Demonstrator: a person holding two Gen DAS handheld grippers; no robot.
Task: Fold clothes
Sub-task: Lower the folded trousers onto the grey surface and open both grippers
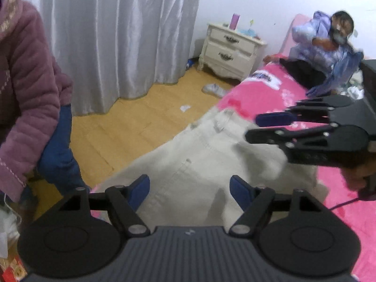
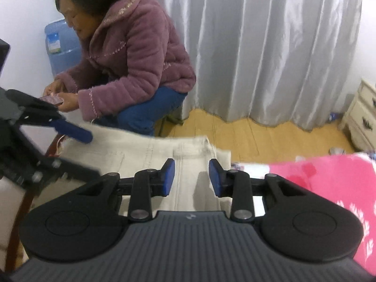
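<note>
Cream trousers lie spread on a pink bed cover, waistband toward the bed's edge. My left gripper hovers over them, jaws wide open, nothing between the blue pads. My right gripper reaches in from the right, just above the waistband. In the right wrist view the right gripper stands over the trousers near the waistband; its jaws are partly open and the pads are clear of the cloth. The left gripper shows at the left, open.
A person in a purple padded jacket crouches beside the bed, close to the trousers. Another person sits on the bed at the far end. A cream nightstand, grey curtain, wooden floor and blue water jug surround the bed.
</note>
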